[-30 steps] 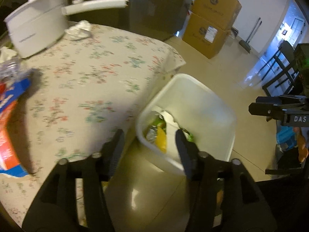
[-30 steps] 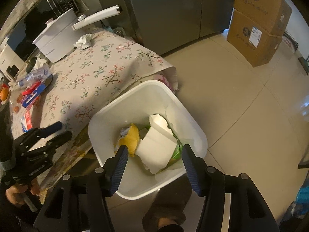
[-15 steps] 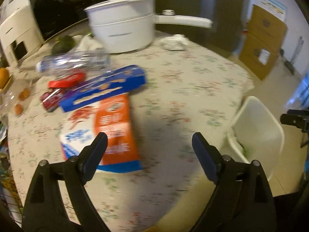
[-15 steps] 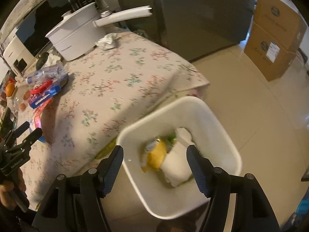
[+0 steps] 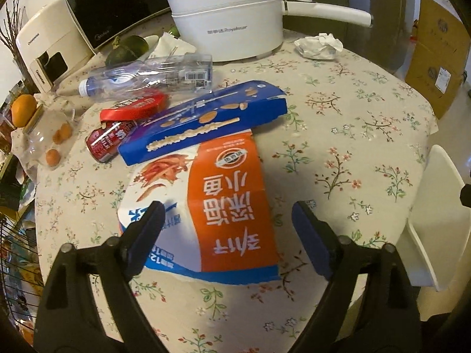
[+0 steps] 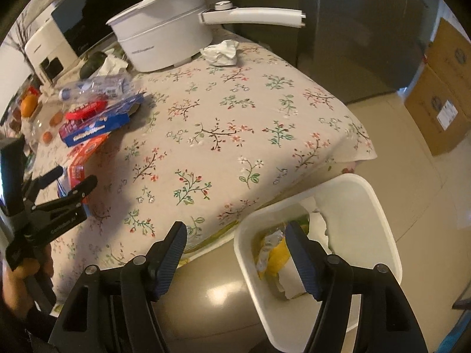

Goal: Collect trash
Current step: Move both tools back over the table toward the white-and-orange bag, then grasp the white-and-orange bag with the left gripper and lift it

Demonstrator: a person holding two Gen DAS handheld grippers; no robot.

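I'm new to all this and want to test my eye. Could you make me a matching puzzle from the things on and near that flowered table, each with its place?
Things:
1. orange snack bag
2. crumpled tissue
3. clear plastic bottle
4. white bin

Places:
A. on the floor at the table's edge
B. by the white pot's handle
C. partly under the blue box
D. lying behind the red can

Pairs: 1-C, 2-B, 3-D, 4-A

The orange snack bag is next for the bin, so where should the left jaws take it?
Grip the snack bag at its near, free edge, coming down from above. It lies flat, and the blue box pins its far end.
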